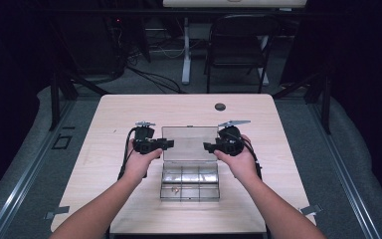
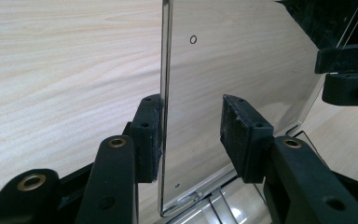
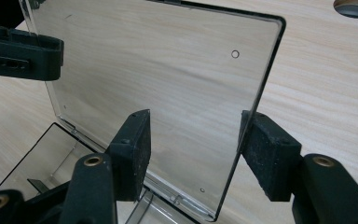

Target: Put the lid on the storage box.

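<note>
On the wooden table [image 1: 129, 109], both the left gripper [image 1: 168, 144] and right gripper [image 1: 209, 146] stand unclenched, the clear lid [image 1: 189, 142] raised edge-on between each one's jaws.

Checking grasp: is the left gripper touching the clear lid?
Touching. Left gripper view: the left gripper has one pad against the lid edge; the other stands clear.

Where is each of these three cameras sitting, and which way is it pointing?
High view: above the person's side, looking forward and down on the pale wooden table; forearms, both hands and grippers show.
Left gripper view: rides the left gripper, looking along its black fingers at the edge of the clear plastic lid.
Right gripper view: rides the right gripper, facing the lid's other edge.
Shared: both gripper views show that raised lid and the opposite gripper.
</note>
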A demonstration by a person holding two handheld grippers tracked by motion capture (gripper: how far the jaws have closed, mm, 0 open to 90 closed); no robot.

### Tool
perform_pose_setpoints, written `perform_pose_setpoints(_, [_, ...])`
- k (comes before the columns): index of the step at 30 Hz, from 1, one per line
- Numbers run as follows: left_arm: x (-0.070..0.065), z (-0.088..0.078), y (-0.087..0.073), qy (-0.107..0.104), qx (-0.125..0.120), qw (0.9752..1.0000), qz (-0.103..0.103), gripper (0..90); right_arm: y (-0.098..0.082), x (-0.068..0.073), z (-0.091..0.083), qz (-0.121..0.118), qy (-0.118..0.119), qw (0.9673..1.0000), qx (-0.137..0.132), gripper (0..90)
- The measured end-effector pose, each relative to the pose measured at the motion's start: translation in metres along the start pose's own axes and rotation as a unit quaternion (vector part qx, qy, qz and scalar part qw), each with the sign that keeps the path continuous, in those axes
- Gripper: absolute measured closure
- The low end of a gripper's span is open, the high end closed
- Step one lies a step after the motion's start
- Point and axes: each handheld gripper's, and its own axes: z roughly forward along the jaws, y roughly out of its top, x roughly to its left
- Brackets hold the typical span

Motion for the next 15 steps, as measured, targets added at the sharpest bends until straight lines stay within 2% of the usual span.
perform_pose_setpoints(15, [-0.0031,-0.0034,-0.0015,-0.003,0.0,0.9999,0.017,58.8,-0.0014,0.0021,-0.005,-0.011,0.005,0.9999,-0.004,43.7])
